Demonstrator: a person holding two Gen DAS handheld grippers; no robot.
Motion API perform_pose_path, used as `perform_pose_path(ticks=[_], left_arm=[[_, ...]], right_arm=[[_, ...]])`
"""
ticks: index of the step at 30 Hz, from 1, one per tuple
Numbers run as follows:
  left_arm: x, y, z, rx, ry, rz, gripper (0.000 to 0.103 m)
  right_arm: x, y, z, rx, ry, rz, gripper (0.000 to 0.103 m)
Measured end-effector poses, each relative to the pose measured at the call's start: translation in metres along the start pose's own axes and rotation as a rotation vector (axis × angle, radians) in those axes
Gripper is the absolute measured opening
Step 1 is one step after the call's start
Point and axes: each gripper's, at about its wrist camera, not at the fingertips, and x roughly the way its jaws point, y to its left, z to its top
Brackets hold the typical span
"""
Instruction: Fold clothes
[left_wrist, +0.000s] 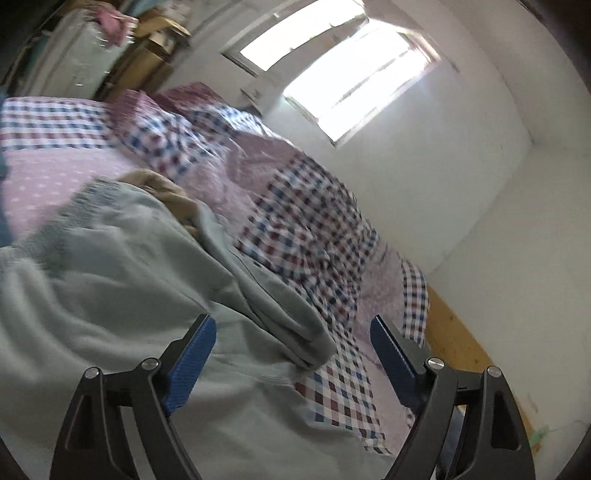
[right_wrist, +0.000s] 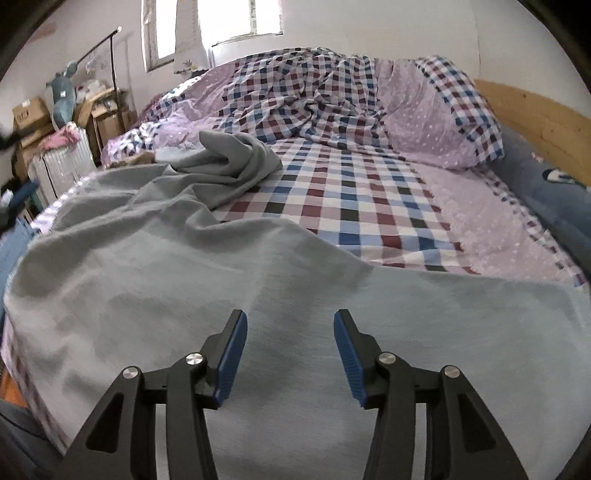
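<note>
Under the right gripper (right_wrist: 290, 356) lies a grey garment (right_wrist: 229, 295), spread over the near part of a bed. Its jaws stand apart with nothing between them, and the blue pads (right_wrist: 232, 358) hang just above the cloth; whether they touch it cannot be told. Ahead and to the left of this gripper, one part of the garment is bunched into a raised, twisted fold (right_wrist: 236, 158). Straight ahead, past the garment's far edge, a checked sheet (right_wrist: 351, 206) lies bare, and beyond that a rumpled quilt (right_wrist: 317, 96) of checks and dotted lilac is heaped against the wall. A wooden bed frame (right_wrist: 535, 114) runs off to the right.

The left gripper (left_wrist: 293, 363) is also released, its jaws set wide and empty. Its view is tilted and blurred. The same garment (left_wrist: 110, 295) fills the space below and to the left of it, with a folded edge (left_wrist: 295, 332) ending between the fingers, above the checked sheet (left_wrist: 343, 391). Further ahead and left, a tan cloth (left_wrist: 166, 192) shows beside the grey one. A bright window (left_wrist: 343, 77) sits far ahead.
</note>
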Motion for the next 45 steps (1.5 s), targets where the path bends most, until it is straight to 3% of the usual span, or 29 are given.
perform_pose_path(ticks=[6,9,11,16,21,27,32,33,34,35,38,41,43,45], left_arm=[[0.045,0.008,-0.016,0.006,0.118,0.057,0.088],[0.067,0.011,-0.024,0.009,0.176,0.086,0.088],[0.070,0.017,-0.023,-0.011,0.172,0.118,0.088],[0.076,0.035,-0.021,-0.082,0.156,0.148,0.088],[0.084,0.054,-0.023,-0.160,0.160,0.182,0.088],[0.087,0.064,-0.024,-0.176,0.150,0.235,0.088],[0.096,0.068,-0.023,-0.153,0.195,0.261,0.088],[0.098,0.070,-0.023,-0.148,0.205,0.267,0.088],[0.099,0.070,-0.024,-0.147,0.210,0.272,0.088],[0.100,0.071,-0.025,-0.145,0.215,0.276,0.088],[0.102,0.069,-0.026,-0.120,0.217,0.287,0.088],[0.102,0.067,-0.027,-0.099,0.219,0.297,0.088],[0.102,0.065,-0.028,-0.090,0.220,0.303,0.088],[0.102,0.064,-0.029,-0.082,0.219,0.310,0.088]], right_arm=[[-0.022,0.014,0.038,-0.094,0.004,0.071,0.054],[-0.027,0.031,0.081,-0.176,-0.023,0.107,0.054],[-0.021,0.045,0.112,-0.224,-0.035,0.128,0.054],[0.018,0.090,0.193,-0.340,-0.035,0.164,0.053],[0.088,0.125,0.247,-0.398,0.047,0.155,0.052],[0.172,0.142,0.272,-0.411,0.145,0.107,0.041],[0.219,0.146,0.275,-0.387,0.197,0.096,0.033],[0.229,0.143,0.272,-0.371,0.226,0.100,0.026],[0.237,0.136,0.270,-0.340,0.247,0.103,0.008],[0.240,0.121,0.268,-0.280,0.245,0.102,0.001],[0.217,0.058,0.265,-0.010,0.132,0.127,0.002],[0.173,-0.015,0.236,0.329,-0.017,0.053,0.002],[0.157,-0.055,0.202,0.534,0.004,0.008,0.002],[0.157,-0.080,0.170,0.662,0.102,0.022,0.002]])
